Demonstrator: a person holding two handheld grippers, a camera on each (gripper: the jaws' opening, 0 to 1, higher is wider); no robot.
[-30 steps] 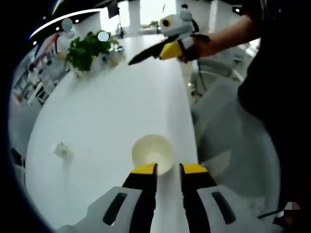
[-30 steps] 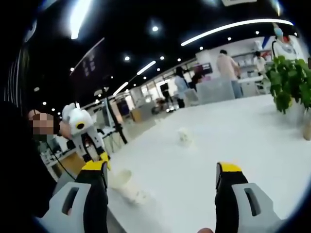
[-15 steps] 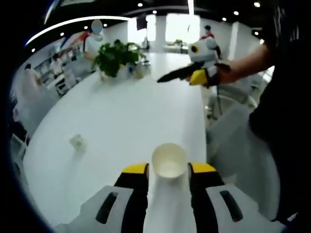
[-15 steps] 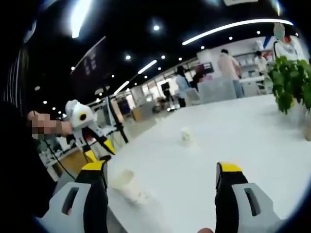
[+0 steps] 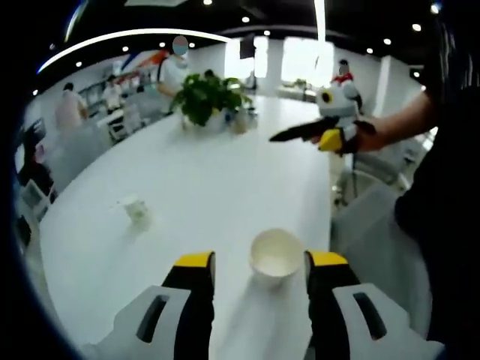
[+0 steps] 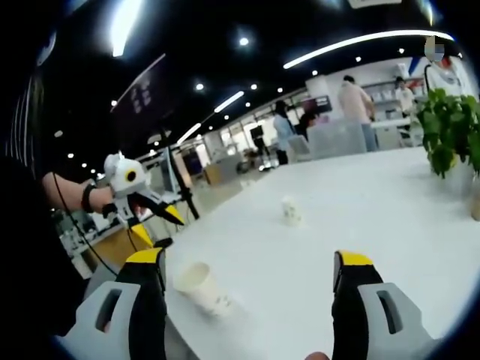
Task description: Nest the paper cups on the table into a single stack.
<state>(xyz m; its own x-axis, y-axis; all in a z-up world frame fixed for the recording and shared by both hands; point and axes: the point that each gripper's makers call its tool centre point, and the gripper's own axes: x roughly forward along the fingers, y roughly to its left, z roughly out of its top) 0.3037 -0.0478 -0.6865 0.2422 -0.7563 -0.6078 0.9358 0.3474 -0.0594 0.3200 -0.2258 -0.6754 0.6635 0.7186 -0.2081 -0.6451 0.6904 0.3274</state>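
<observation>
Two jaws of the left gripper [image 5: 255,264] gape around a tipped paper cup [image 5: 275,253]; closing carelessly could crush it. Right gripper [image 6: 251,268] gapes empty.

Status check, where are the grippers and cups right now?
Left gripper open, near cup between its jaws. Right gripper open, empty. Far cup apart. Nothing blocking.

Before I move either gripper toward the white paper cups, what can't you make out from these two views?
- Near white paper cup, left gripper view: the mouth faces the camera, hiding its base and whether other cups sit nested inside.
- Same cup, right gripper view: printing on its side is blurred.
- Small far white cup: too small and blurred to tell upright from tipped.
- Green potted plant, right gripper view: cut off by the right edge.
</observation>
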